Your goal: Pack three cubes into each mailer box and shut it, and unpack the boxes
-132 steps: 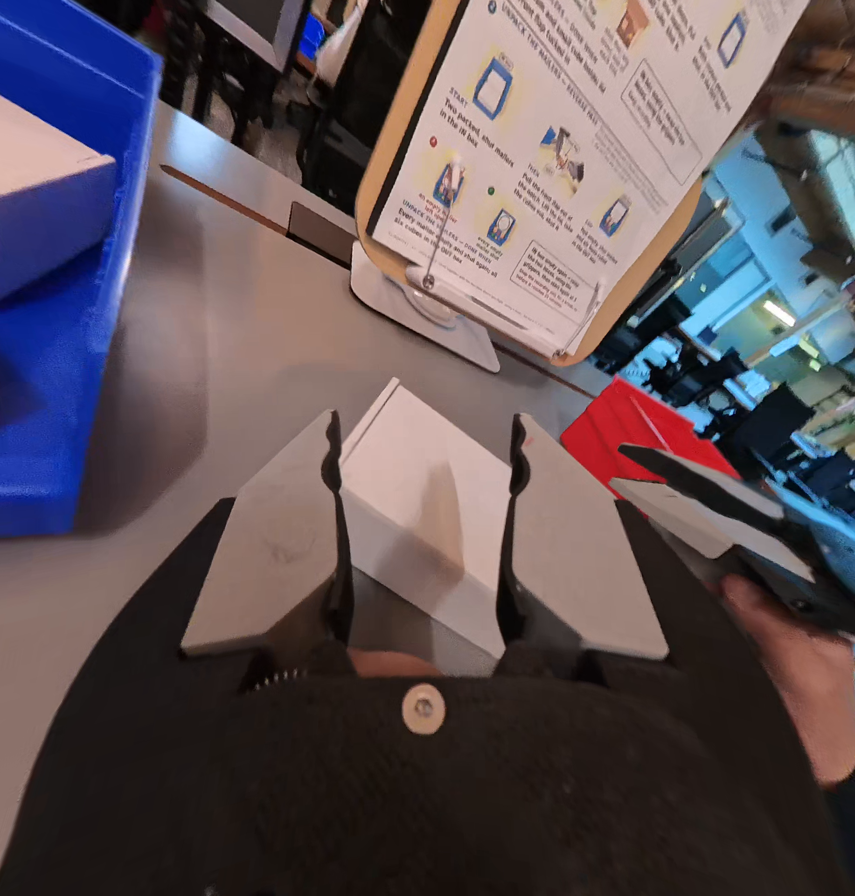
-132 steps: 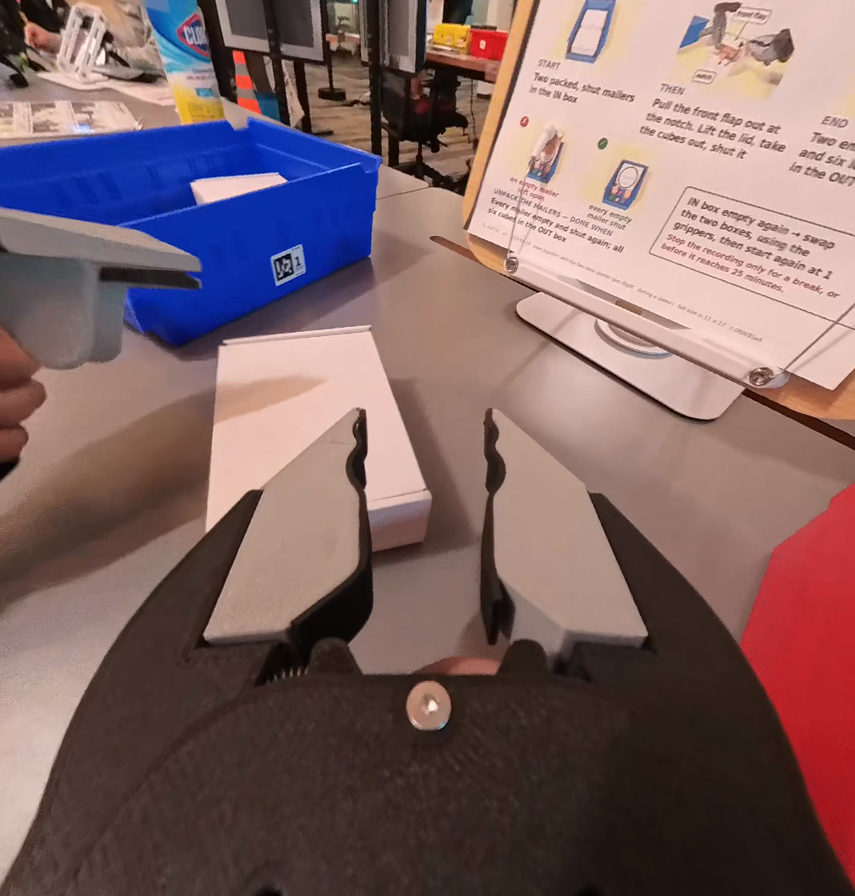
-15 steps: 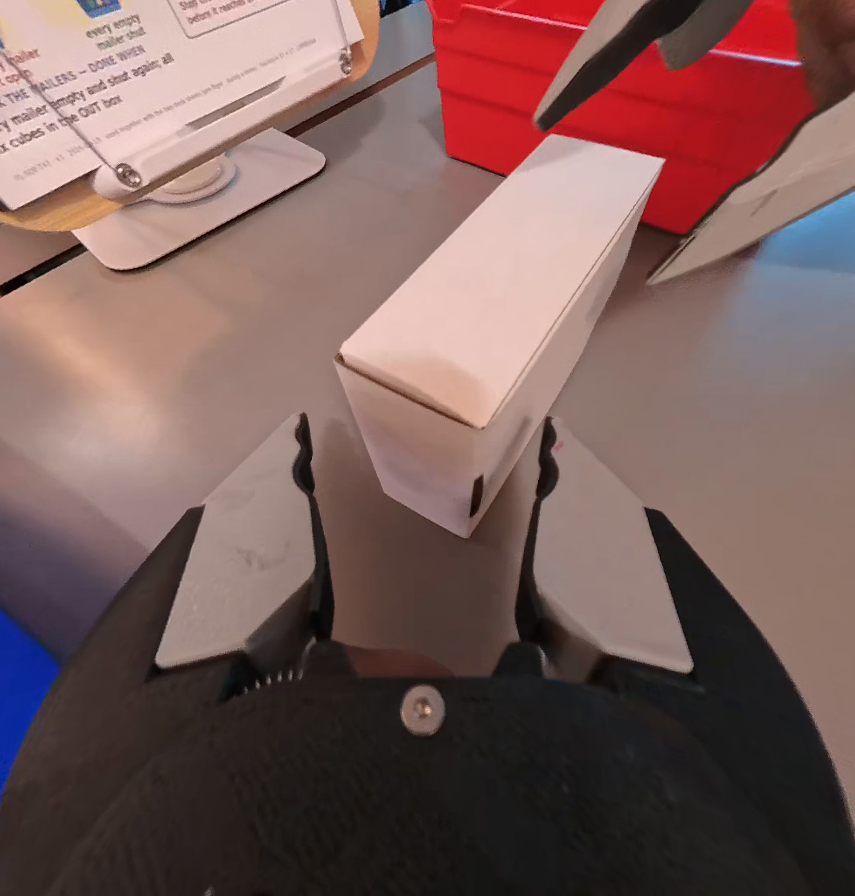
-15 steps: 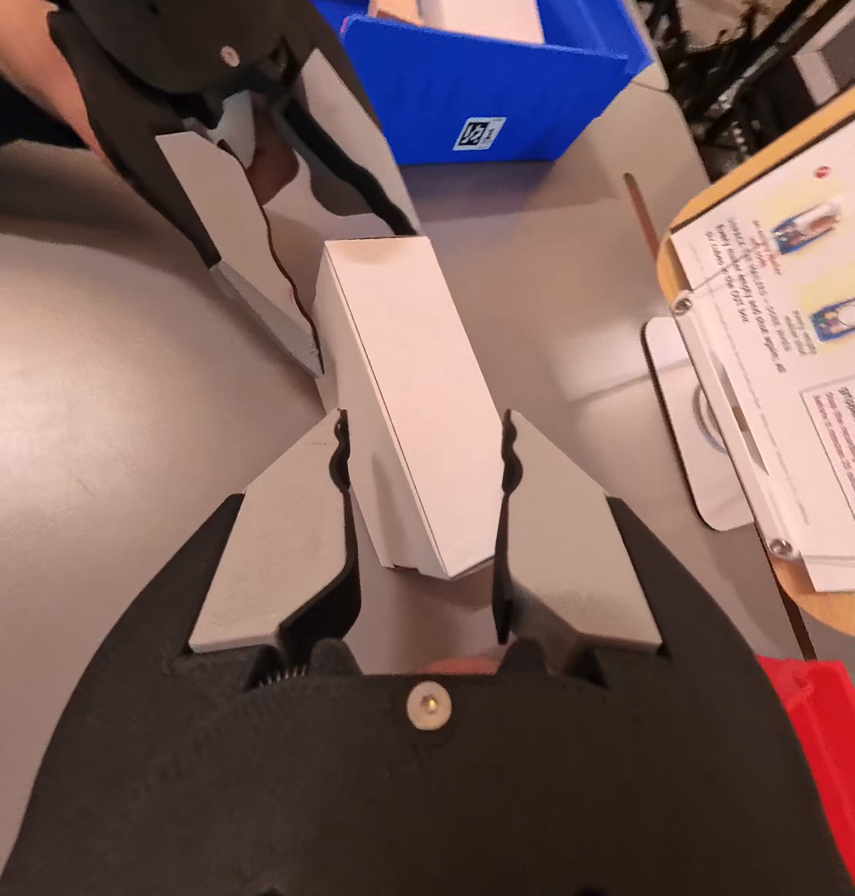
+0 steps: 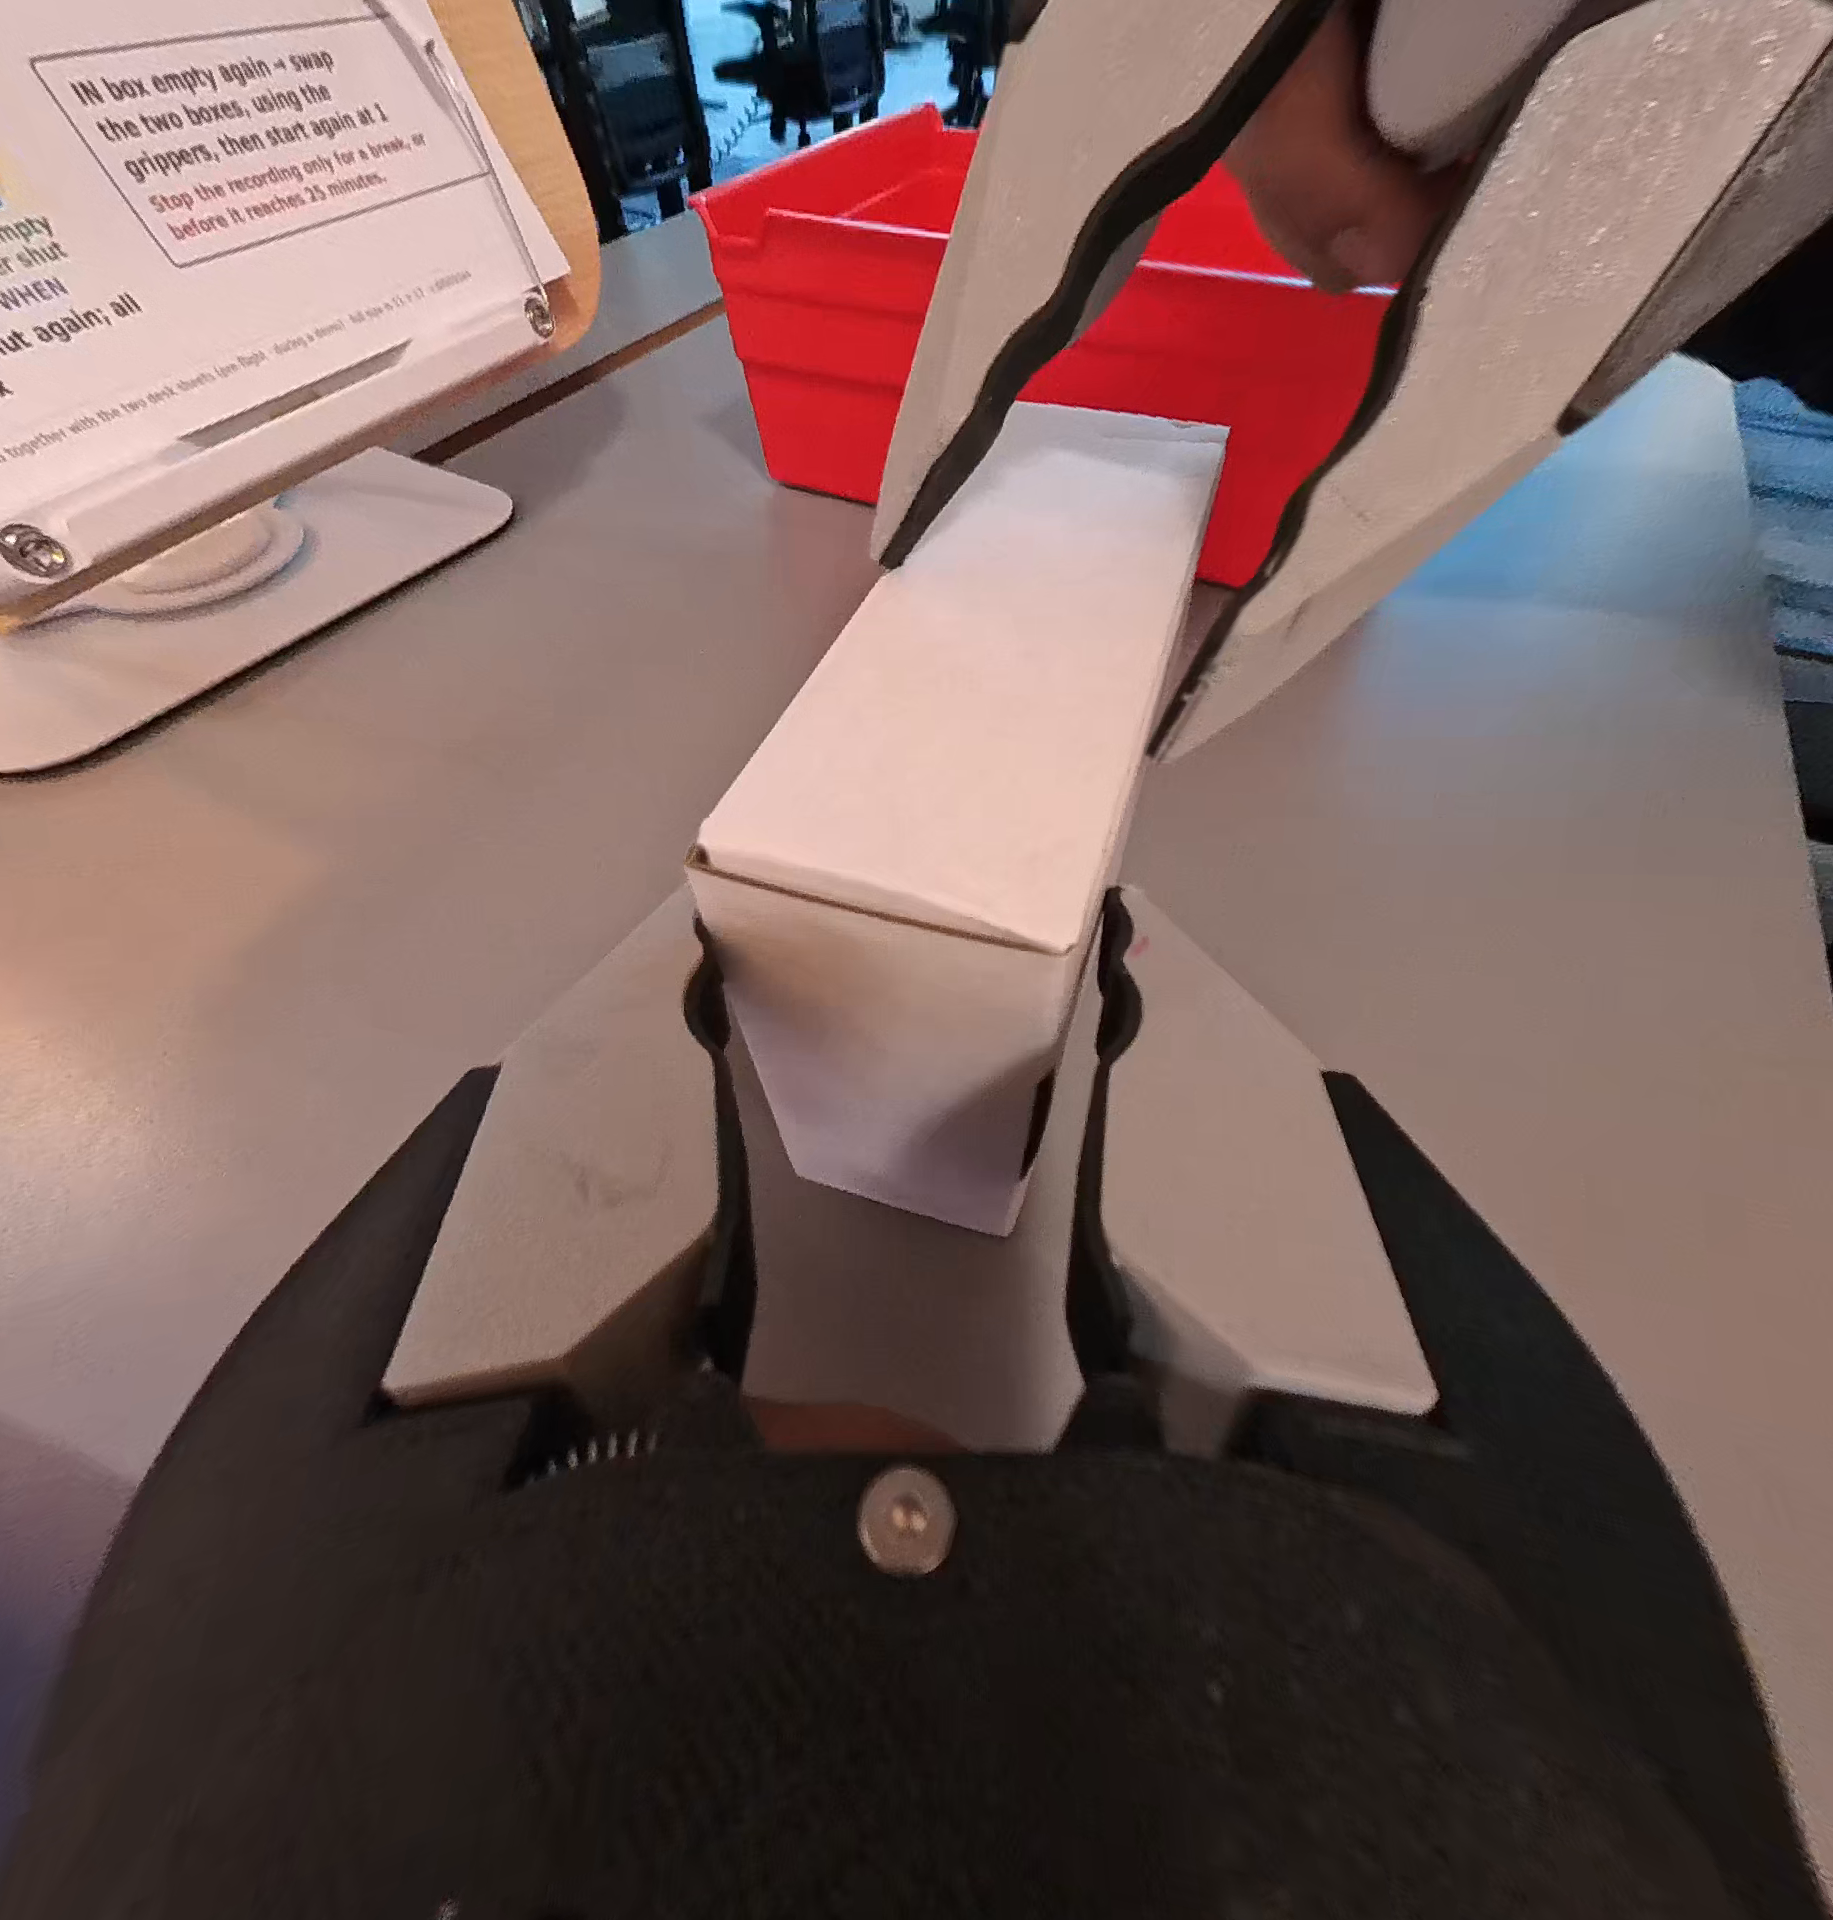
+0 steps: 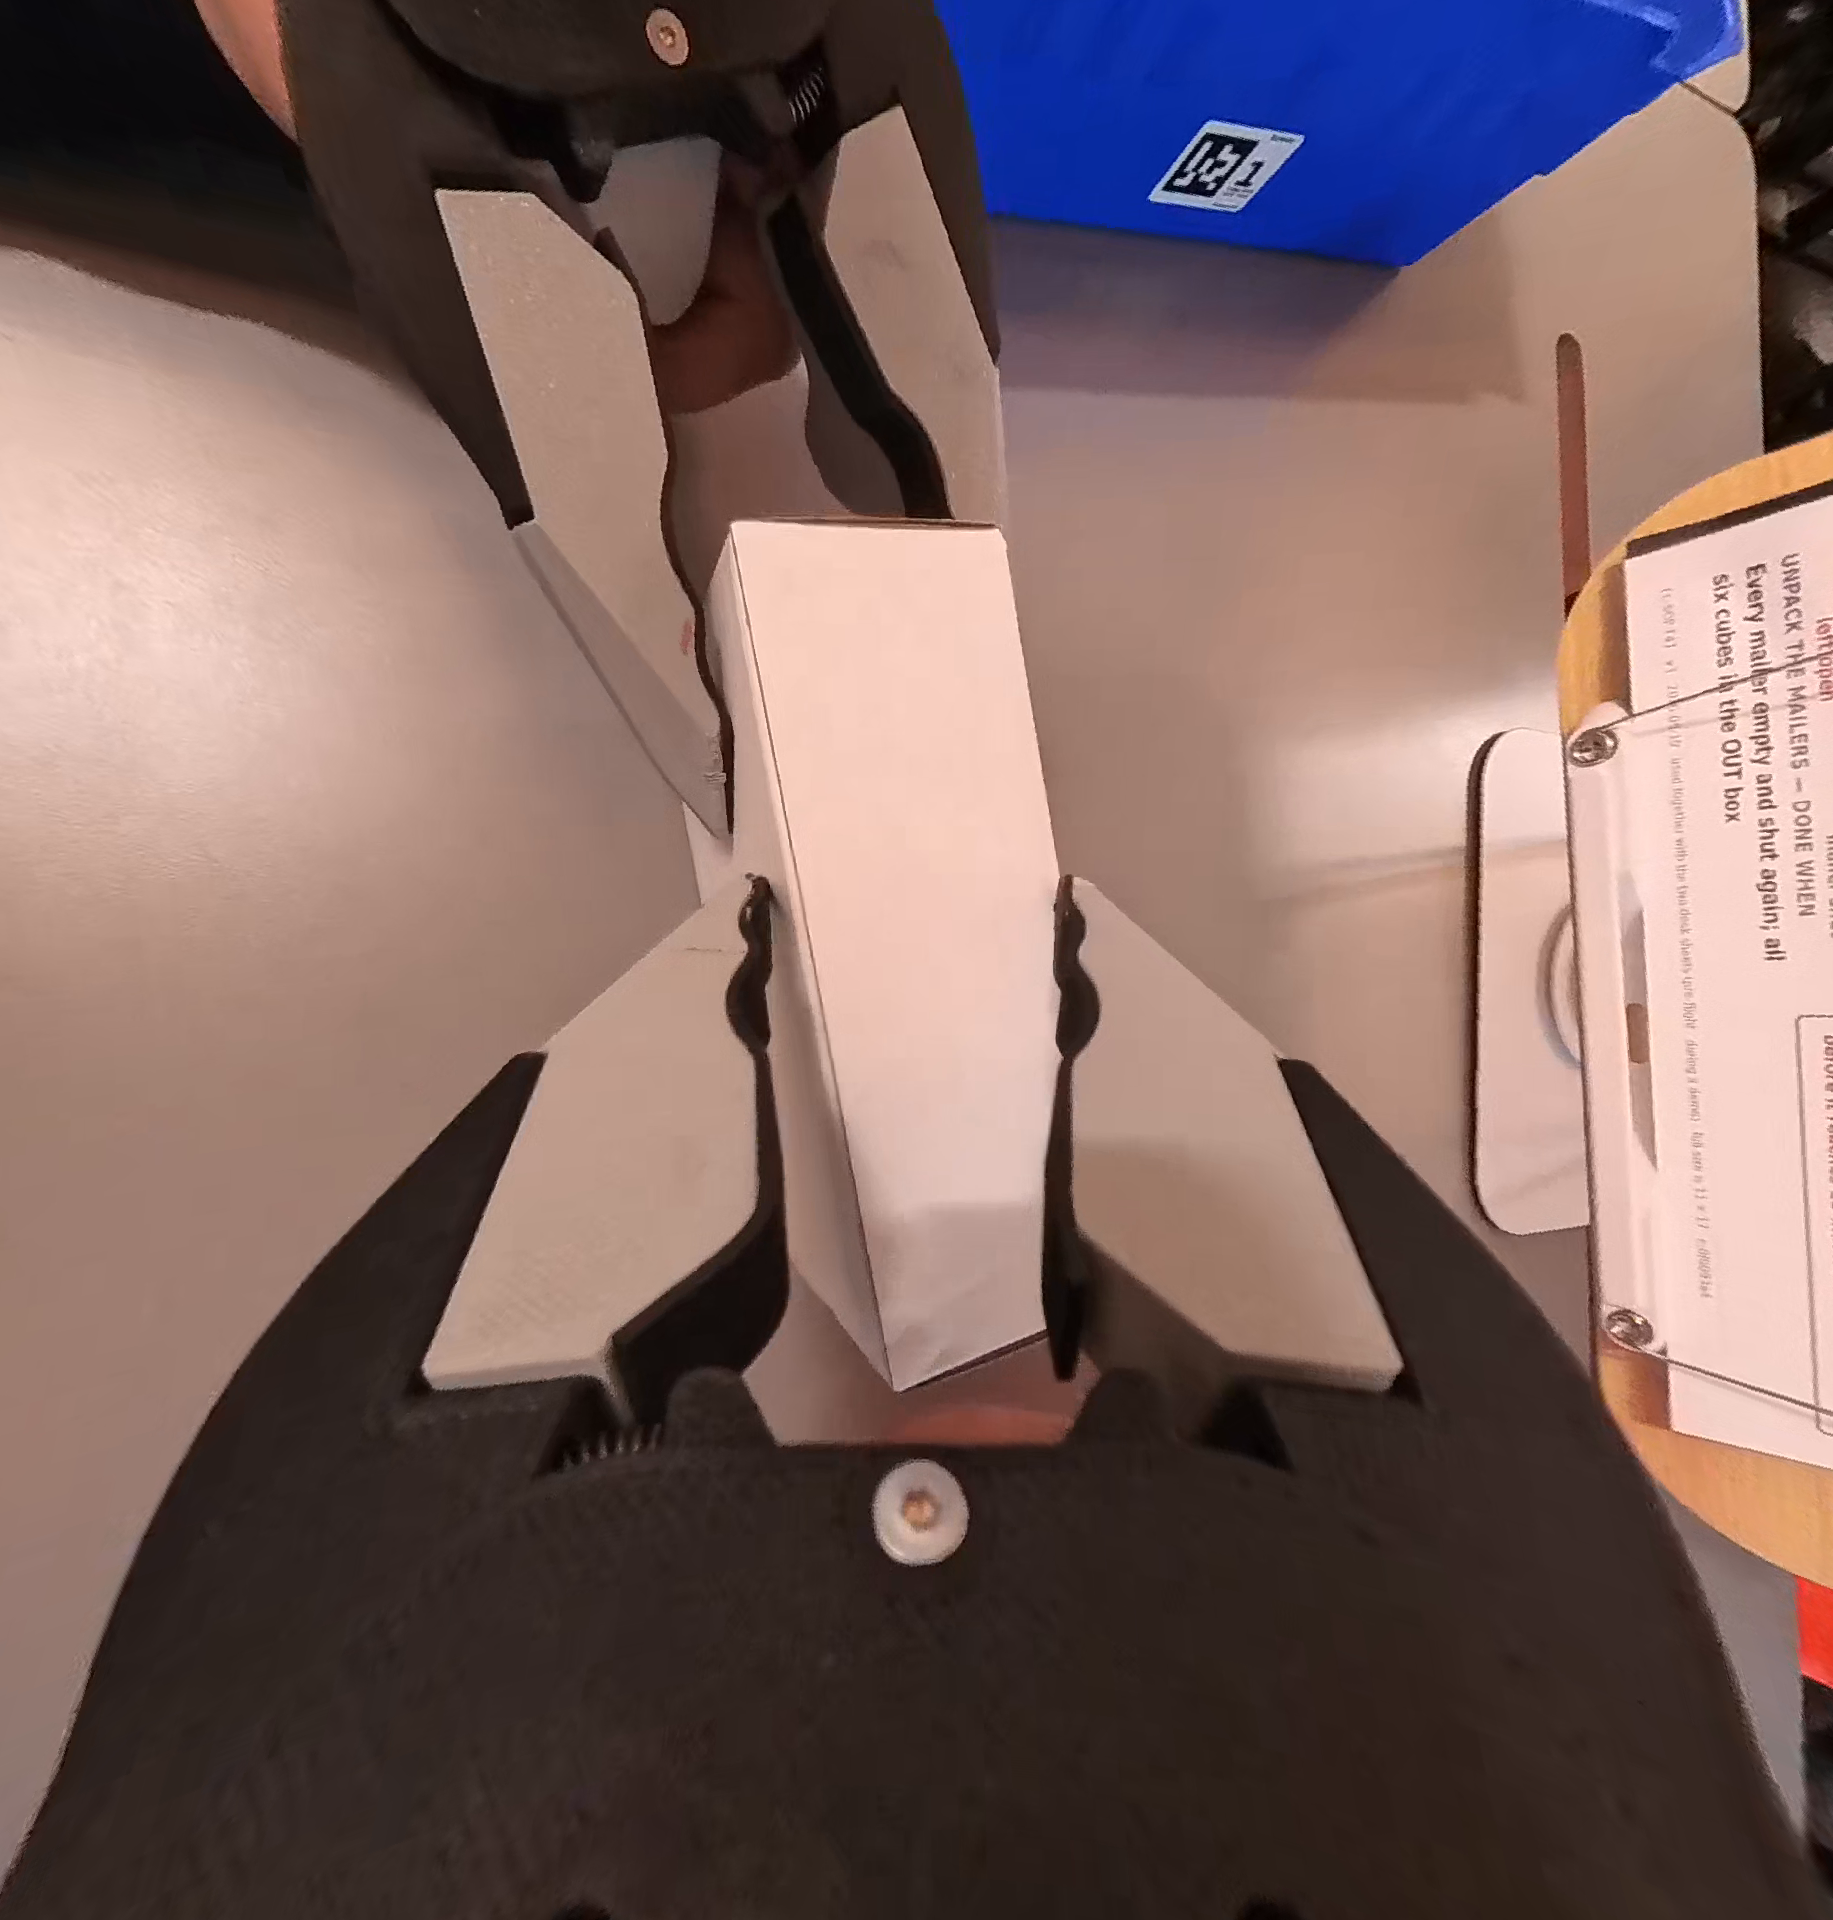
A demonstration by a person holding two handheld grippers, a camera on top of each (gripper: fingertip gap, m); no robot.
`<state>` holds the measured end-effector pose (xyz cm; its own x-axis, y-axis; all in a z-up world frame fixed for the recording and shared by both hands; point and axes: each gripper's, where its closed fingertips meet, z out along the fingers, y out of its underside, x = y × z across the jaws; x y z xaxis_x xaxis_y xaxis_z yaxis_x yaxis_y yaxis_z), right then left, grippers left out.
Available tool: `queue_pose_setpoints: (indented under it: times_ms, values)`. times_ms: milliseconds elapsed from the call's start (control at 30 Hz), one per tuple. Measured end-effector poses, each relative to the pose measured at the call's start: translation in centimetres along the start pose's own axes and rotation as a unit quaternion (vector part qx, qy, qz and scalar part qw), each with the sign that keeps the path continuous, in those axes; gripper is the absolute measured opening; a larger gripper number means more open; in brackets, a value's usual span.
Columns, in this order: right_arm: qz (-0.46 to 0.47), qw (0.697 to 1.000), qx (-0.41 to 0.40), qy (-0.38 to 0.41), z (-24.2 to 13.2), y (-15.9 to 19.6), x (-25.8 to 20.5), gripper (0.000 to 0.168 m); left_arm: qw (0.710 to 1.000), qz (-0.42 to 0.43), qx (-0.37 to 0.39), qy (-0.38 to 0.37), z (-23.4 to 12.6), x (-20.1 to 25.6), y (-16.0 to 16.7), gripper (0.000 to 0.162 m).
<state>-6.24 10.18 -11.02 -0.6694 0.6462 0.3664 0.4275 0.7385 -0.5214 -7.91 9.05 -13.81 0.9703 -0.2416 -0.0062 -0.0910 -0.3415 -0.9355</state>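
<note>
A shut white mailer box stands on its long narrow side on the grey table. My left gripper is closed on its near end, a finger pressed on each flat face. My right gripper is closed on the other end the same way, with the box running away between its fingers. Each gripper shows in the other's view: the right one comes down over the far end, and the left one straddles the far end. No cubes are in view.
A red bin stands just behind the box's far end in the left wrist view. A blue bin with a square marker tag sits beyond the left gripper. An instruction sheet on a wooden stand stands at the table's side. Some 4 cm of space lies between my two pairs of fingers.
Over the last seconds the box went from lying flat to standing on its narrow side. In the last half second both grippers slid over its ends and their fingers narrowed onto it.
</note>
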Motion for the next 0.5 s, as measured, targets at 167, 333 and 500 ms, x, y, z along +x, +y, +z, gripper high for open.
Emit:
queue_pose_setpoints:
  times_ms: [167, 333, 500]
  values:
    - [-0.04, 0.999, -0.033, 0.004, -0.07, -0.04, -0.19, 0.047, 1.0, 0.002, 0.002, 0.009, 0.0, 0.04, -0.01, 0.068]
    - [-0.072, 0.995, -0.062, 0.007, -0.07, -0.16, -0.38, 0.041, 1.0, 0.001, -0.006, 0.014, -0.06, 0.02, 0.07, 0.067]
    - [-0.085, 0.993, -0.072, 0.024, -0.23, -0.2, -0.2, 0.033, 1.0, -0.009, -0.005, 0.01, -0.17, -0.25, 0.04, 0.066]
